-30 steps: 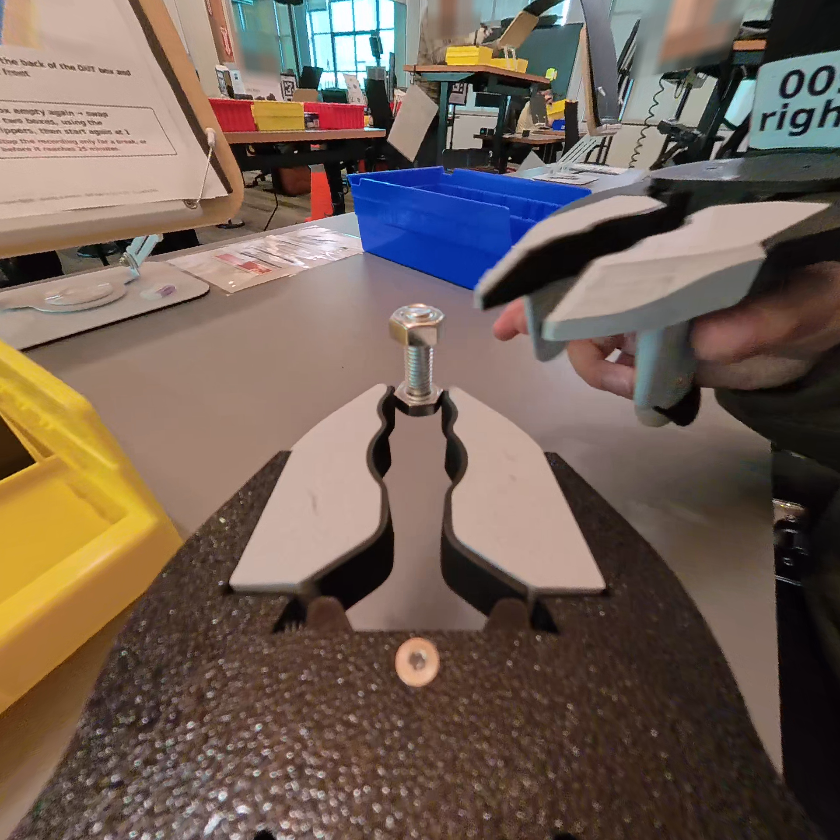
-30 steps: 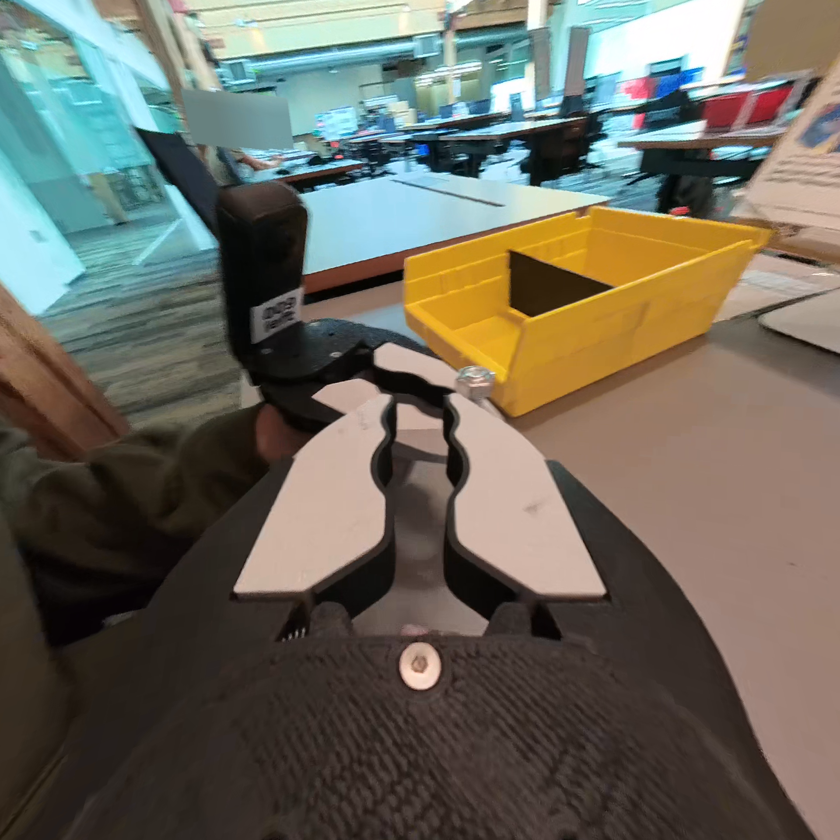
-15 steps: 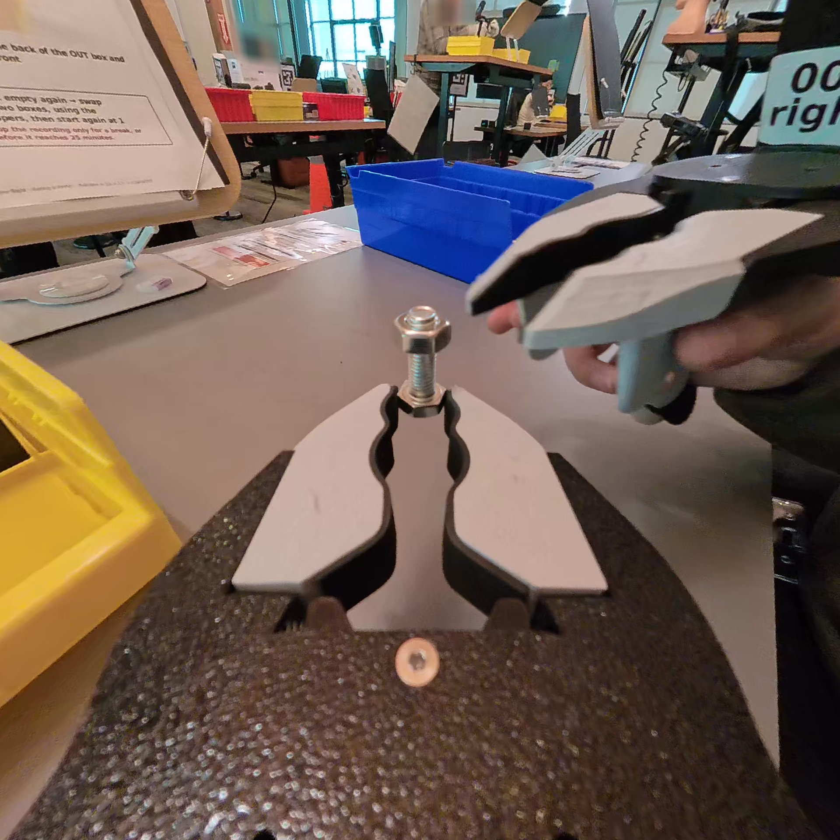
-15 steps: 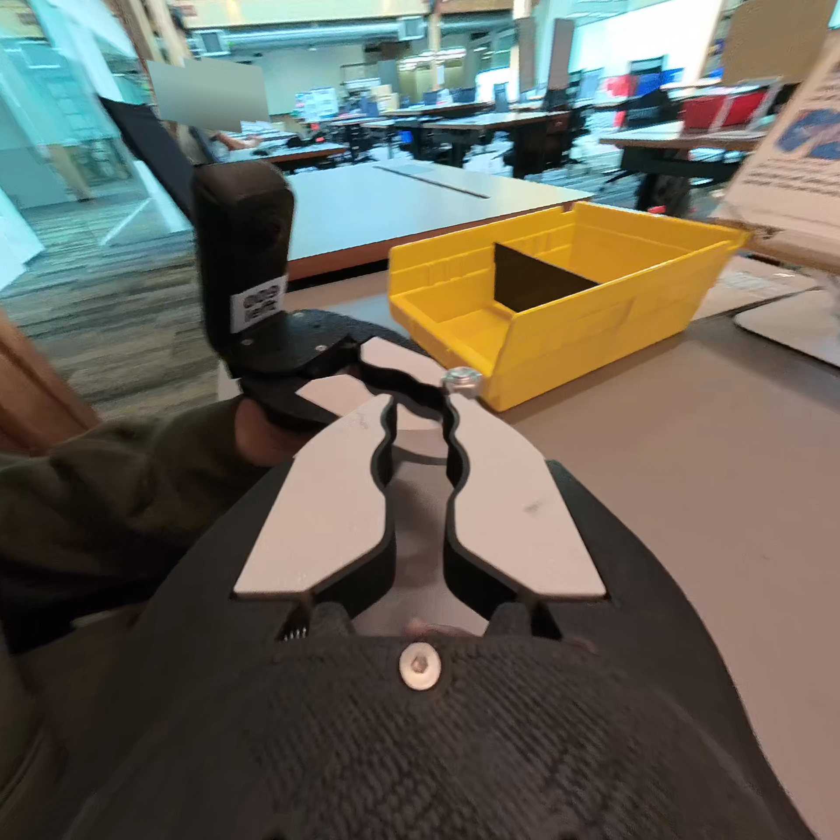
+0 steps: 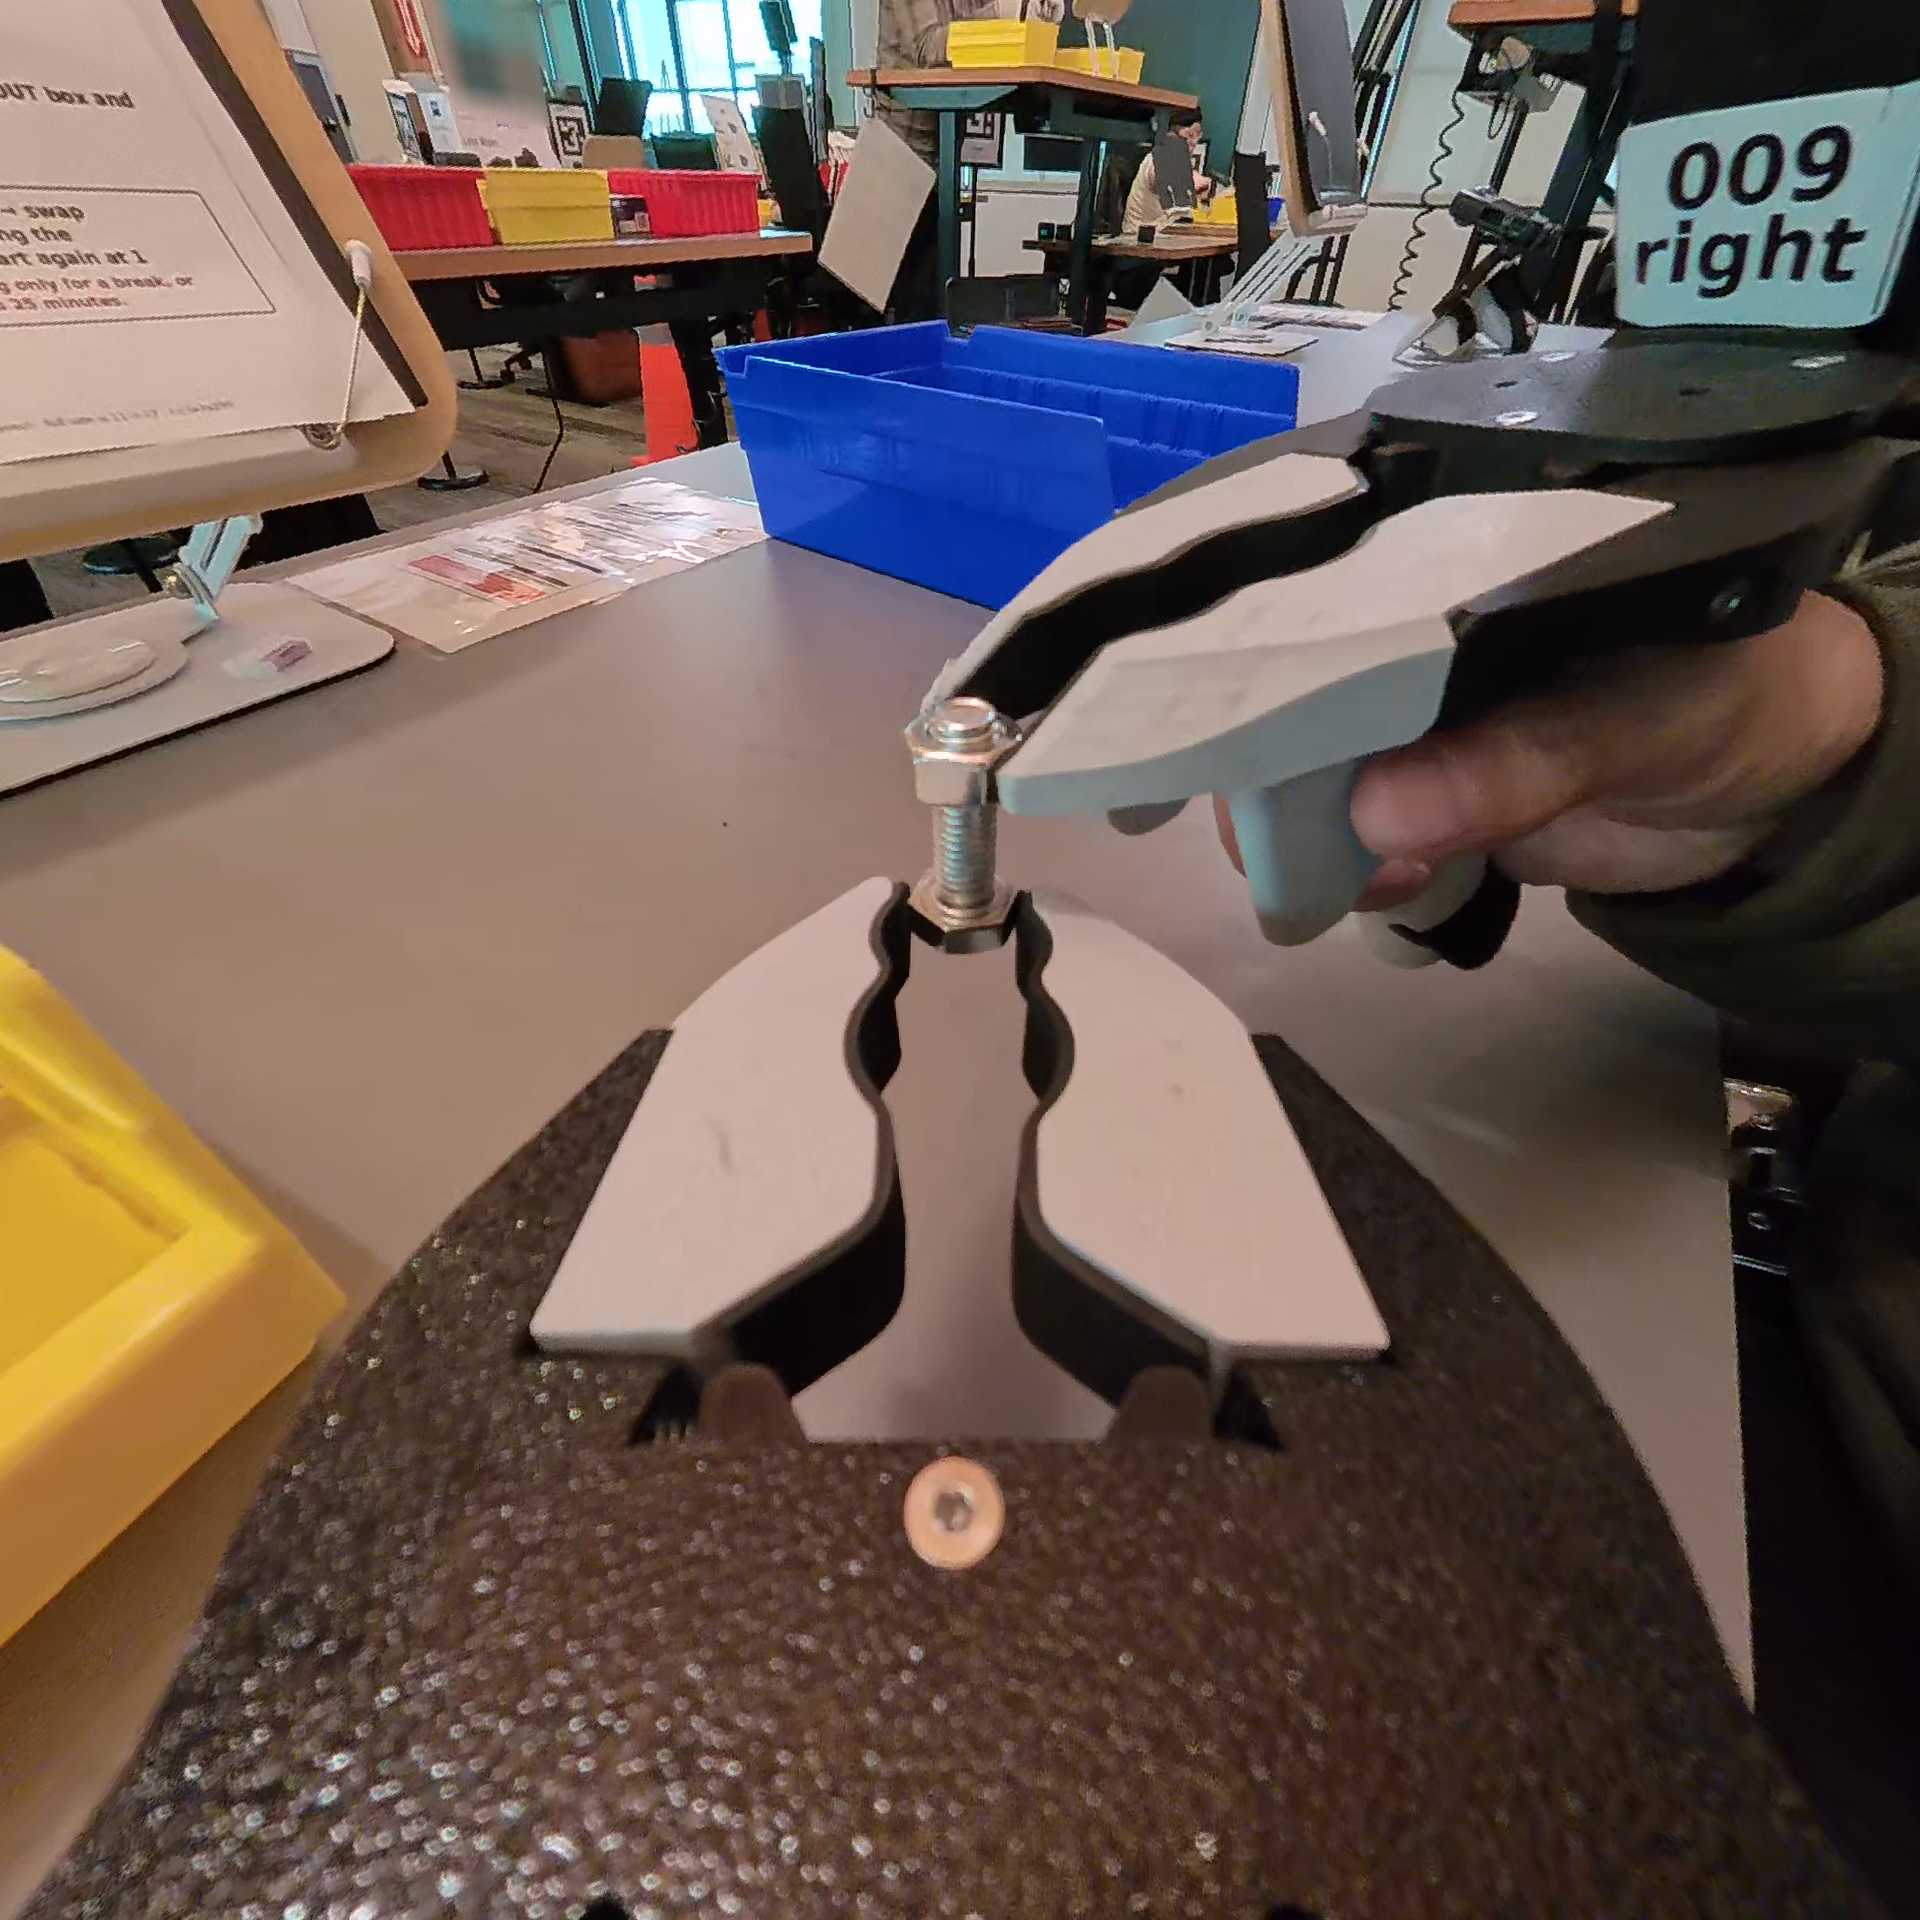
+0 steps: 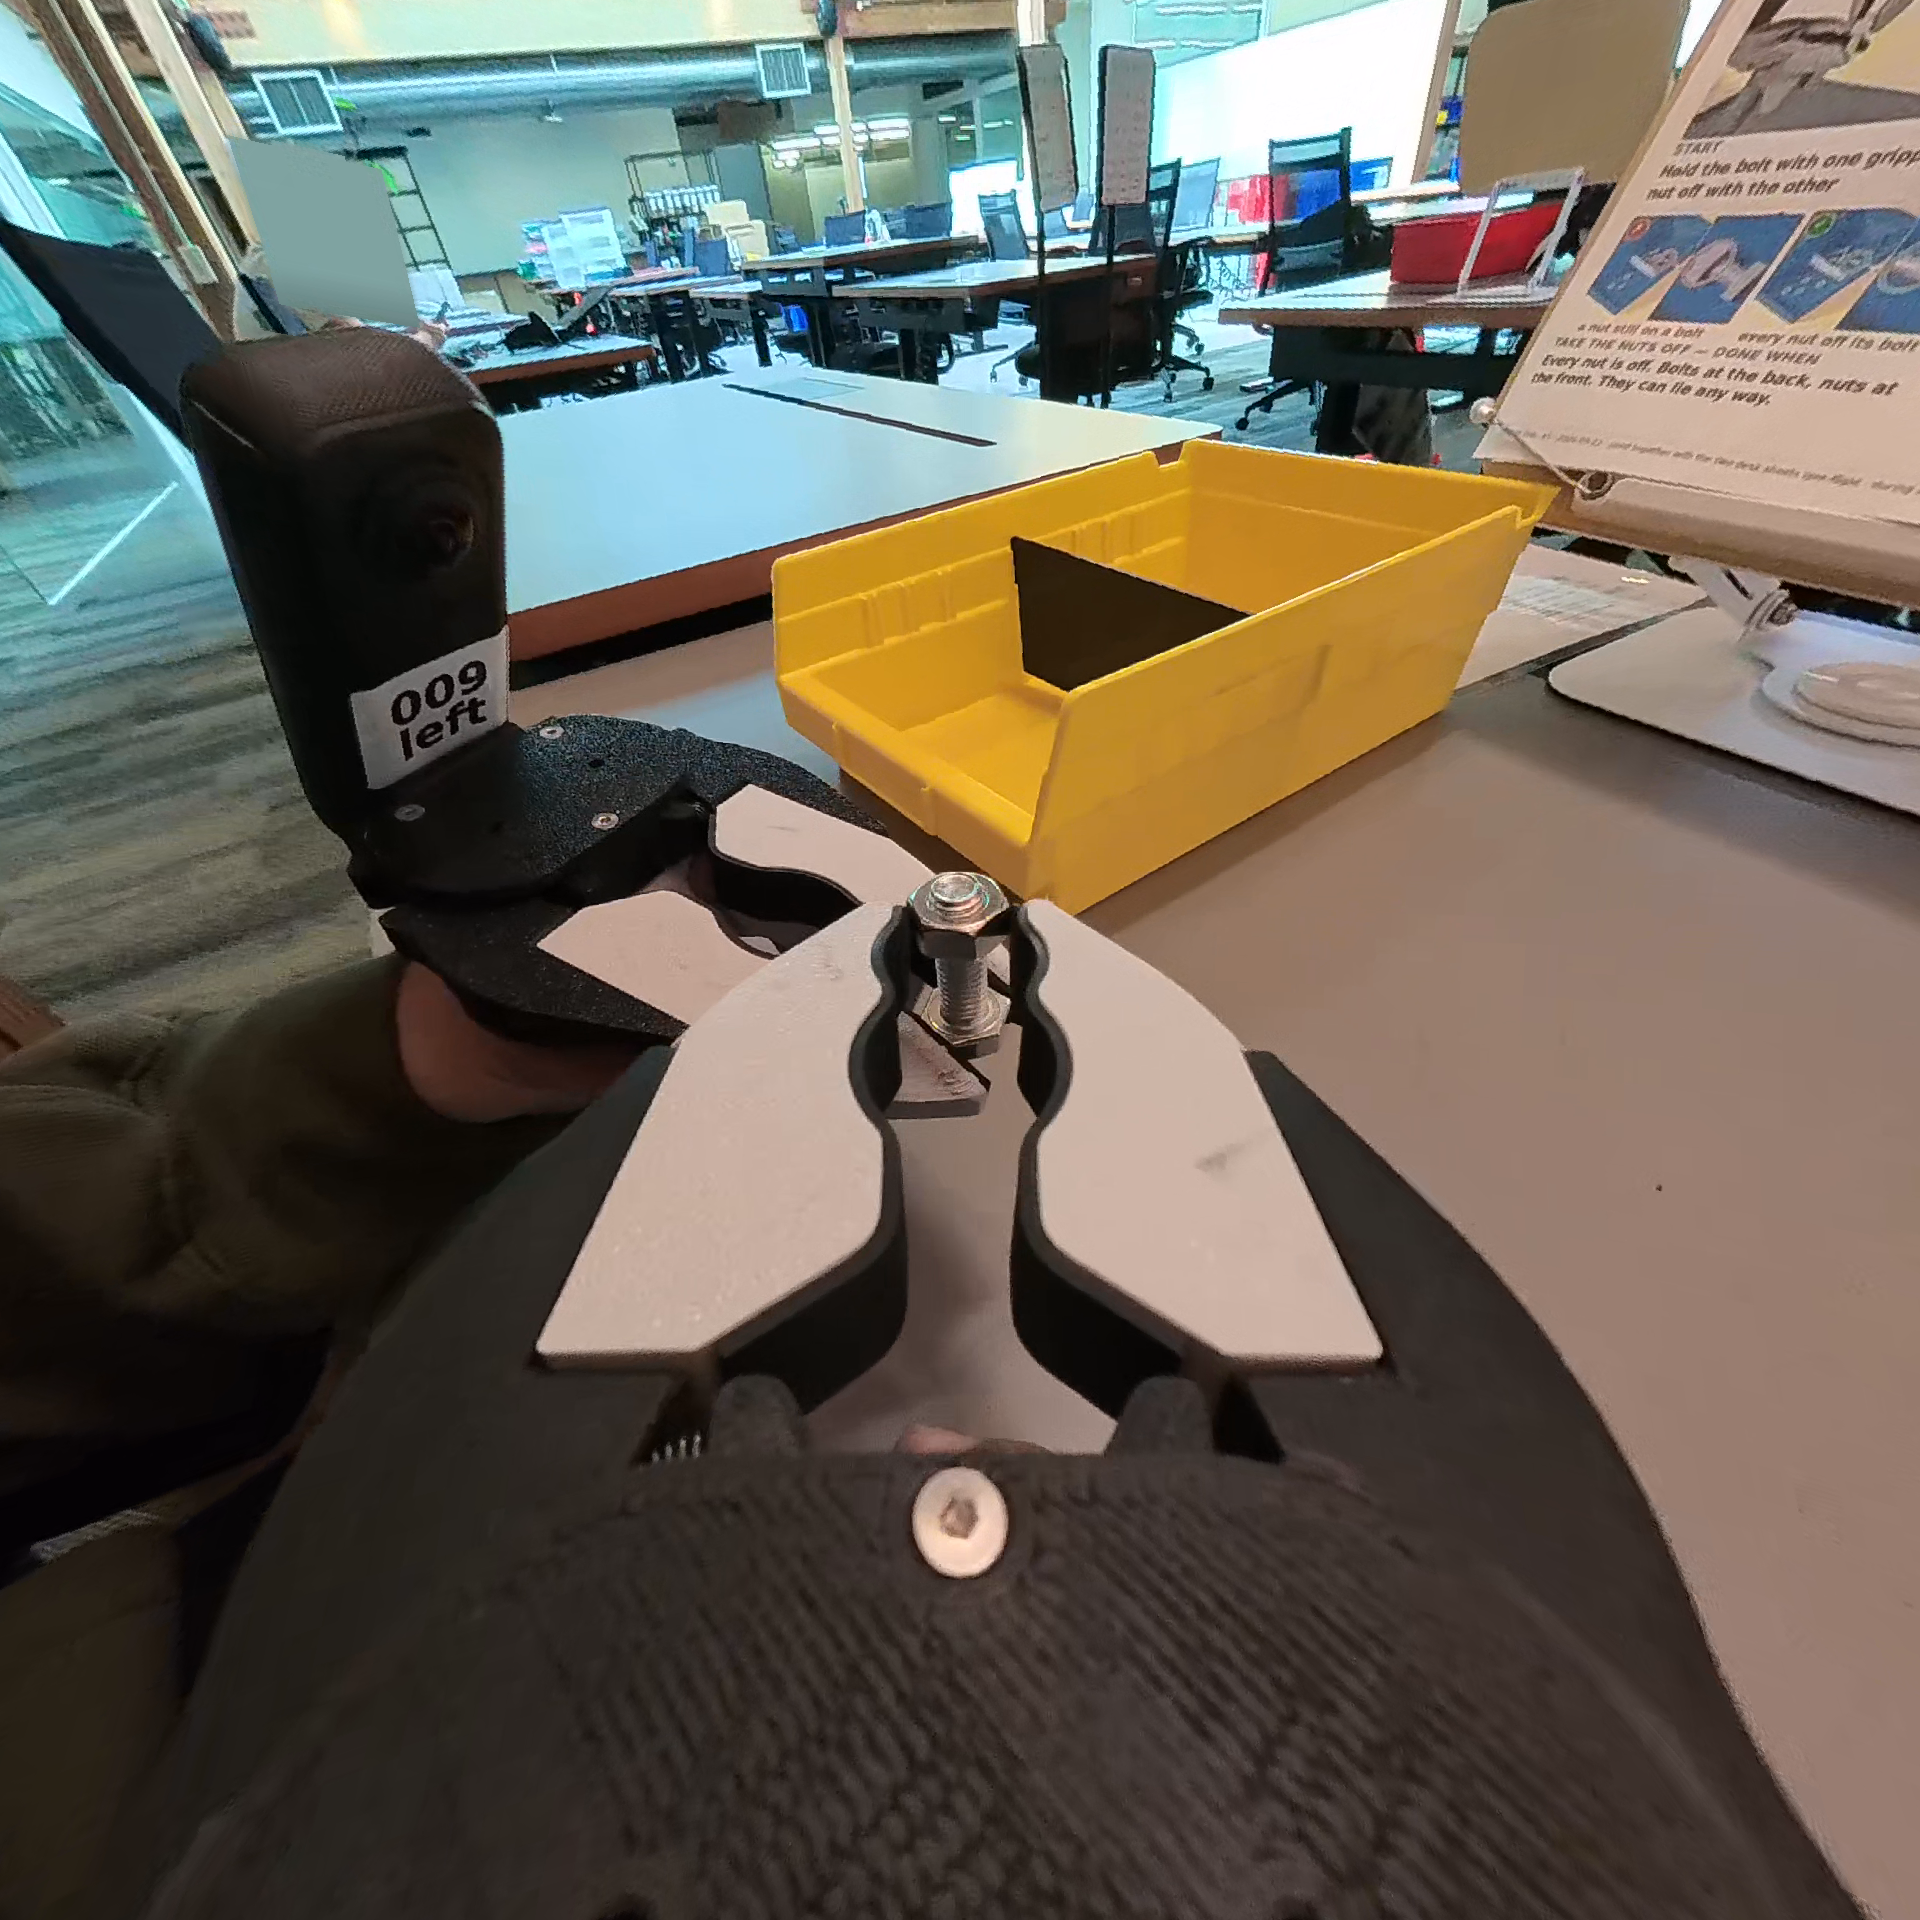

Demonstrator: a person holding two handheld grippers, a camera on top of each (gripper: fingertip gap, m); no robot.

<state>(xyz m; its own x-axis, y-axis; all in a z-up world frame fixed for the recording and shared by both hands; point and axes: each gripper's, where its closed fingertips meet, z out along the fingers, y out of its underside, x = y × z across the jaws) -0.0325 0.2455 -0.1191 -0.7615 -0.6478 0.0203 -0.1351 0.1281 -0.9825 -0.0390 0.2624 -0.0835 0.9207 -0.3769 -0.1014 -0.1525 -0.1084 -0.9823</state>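
A silver bolt stands upright with a hex nut at its top end. My left gripper is shut on the bolt's lower hex end and holds it above the grey table. My right gripper comes in from the right, its jaws standing on either side of the top nut. In the right wrist view the nut sits between my right gripper's tips, with the gap no narrower than before. The left gripper shows below, mostly hidden by the right fingers.
A yellow bin with a black divider stands close beyond the grippers; its corner also shows in the left wrist view. A blue bin stands farther back. A clipboard on a stand and a laminated sheet lie at the back left. Less than 4 cm separates the two grippers' tips.
My right gripper has moved left and down until its jaws straddle the top nut. My left gripper has kept its hold on the bolt, drifting slightly.
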